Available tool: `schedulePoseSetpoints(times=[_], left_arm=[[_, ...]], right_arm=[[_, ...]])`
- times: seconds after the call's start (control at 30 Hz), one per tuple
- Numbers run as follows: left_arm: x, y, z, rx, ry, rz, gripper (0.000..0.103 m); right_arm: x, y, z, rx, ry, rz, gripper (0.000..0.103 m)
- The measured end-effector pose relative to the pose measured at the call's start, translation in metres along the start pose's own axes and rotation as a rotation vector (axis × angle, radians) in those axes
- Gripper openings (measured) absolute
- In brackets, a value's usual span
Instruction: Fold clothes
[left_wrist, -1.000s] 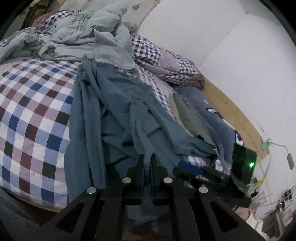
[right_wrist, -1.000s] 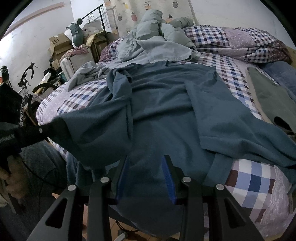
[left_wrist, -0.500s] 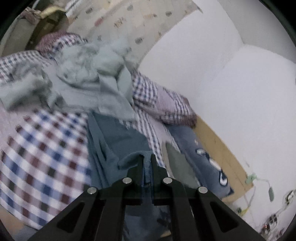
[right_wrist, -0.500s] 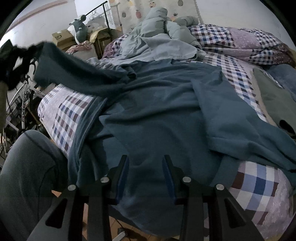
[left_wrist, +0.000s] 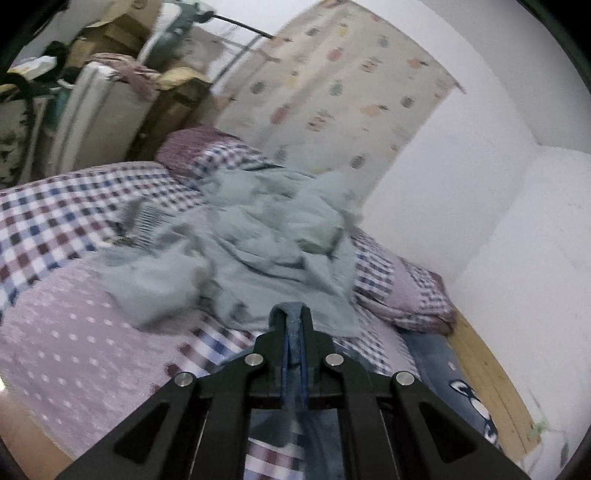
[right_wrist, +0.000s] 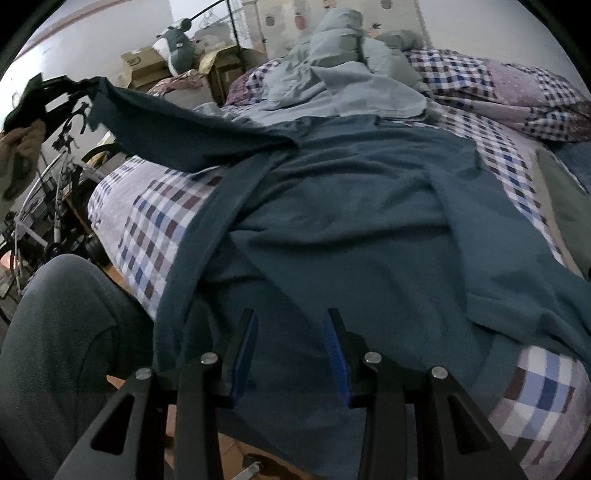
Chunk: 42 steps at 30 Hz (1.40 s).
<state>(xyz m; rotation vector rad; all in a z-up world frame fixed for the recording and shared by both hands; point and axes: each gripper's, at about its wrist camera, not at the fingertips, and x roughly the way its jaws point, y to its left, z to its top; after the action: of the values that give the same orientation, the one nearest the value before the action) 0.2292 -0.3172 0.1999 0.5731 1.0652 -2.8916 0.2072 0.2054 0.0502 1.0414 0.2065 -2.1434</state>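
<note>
At the far left of the right wrist view, the left tool (right_wrist: 86, 98) is lifted well above the bed, clenched on the cuff end of a sleeve (right_wrist: 192, 136) of the dark teal long-sleeved top (right_wrist: 362, 221); a hand (right_wrist: 22, 142) grips its handle. The sleeve stretches taut from there down to the body of the top. In the left wrist view the same tool (left_wrist: 293, 325) shows teal cloth pinched between its closed fingers, with the motion-blurred bed beyond.

Below the lifted sleeve, a knee in grey trousers (right_wrist: 62, 332) sits against the bed's edge. The top lies spread across the checked bedspread (right_wrist: 155, 229), its hem hanging over the near edge. The right tool (right_wrist: 290, 325) hovers just over that hem, its blue-padded fingers (right_wrist: 334, 350) released and parted, with nothing between them.

Farther back, a crumpled pale grey-green garment (right_wrist: 332, 85) lies heaped touching the top's far end. To the right, a checked pillow (right_wrist: 517, 96) rests near the wall, and an olive garment (right_wrist: 565, 206) lies at the bed's right edge.
</note>
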Motion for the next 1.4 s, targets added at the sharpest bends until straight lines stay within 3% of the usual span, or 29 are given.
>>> schedulePoseSetpoints(times=[0.13, 0.5, 0.8, 0.93, 0.97, 1.0, 1.03, 1.07, 1.4], left_arm=[[0.004, 0.032, 0.015, -0.022, -0.025, 0.075, 0.003], [0.017, 0.099, 0.077, -0.103, -0.122, 0.182, 0.003], [0.042, 0.126, 0.126, -0.136, -0.153, 0.233, 0.003], [0.053, 0.124, 0.146, -0.106, -0.165, 0.242, 0.002], [0.055, 0.123, 0.151, -0.097, -0.17, 0.245, 0.002], [0.056, 0.122, 0.155, -0.095, -0.173, 0.243, 0.002], [0.057, 0.121, 0.159, -0.093, -0.178, 0.245, 0.002], [0.059, 0.121, 0.164, -0.092, -0.183, 0.247, 0.002], [0.076, 0.115, 0.201, -0.068, -0.184, 0.248, 0.002]], right_arm=[[0.007, 0.016, 0.006, -0.022, 0.005, 0.027, 0.04], [0.039, 0.069, 0.019, -0.07, 0.056, 0.055, 0.043], [0.056, 0.086, 0.021, -0.086, 0.095, 0.046, 0.044], [0.065, 0.103, 0.019, -0.126, 0.118, 0.044, 0.043], [0.068, 0.108, 0.017, -0.143, 0.127, 0.035, 0.042], [0.071, 0.113, 0.016, -0.161, 0.139, 0.015, 0.032], [0.074, 0.118, 0.015, -0.176, 0.15, -0.009, 0.011], [0.077, 0.122, 0.014, -0.186, 0.156, -0.027, 0.004], [0.079, 0.157, 0.027, -0.155, 0.146, -0.035, 0.005]])
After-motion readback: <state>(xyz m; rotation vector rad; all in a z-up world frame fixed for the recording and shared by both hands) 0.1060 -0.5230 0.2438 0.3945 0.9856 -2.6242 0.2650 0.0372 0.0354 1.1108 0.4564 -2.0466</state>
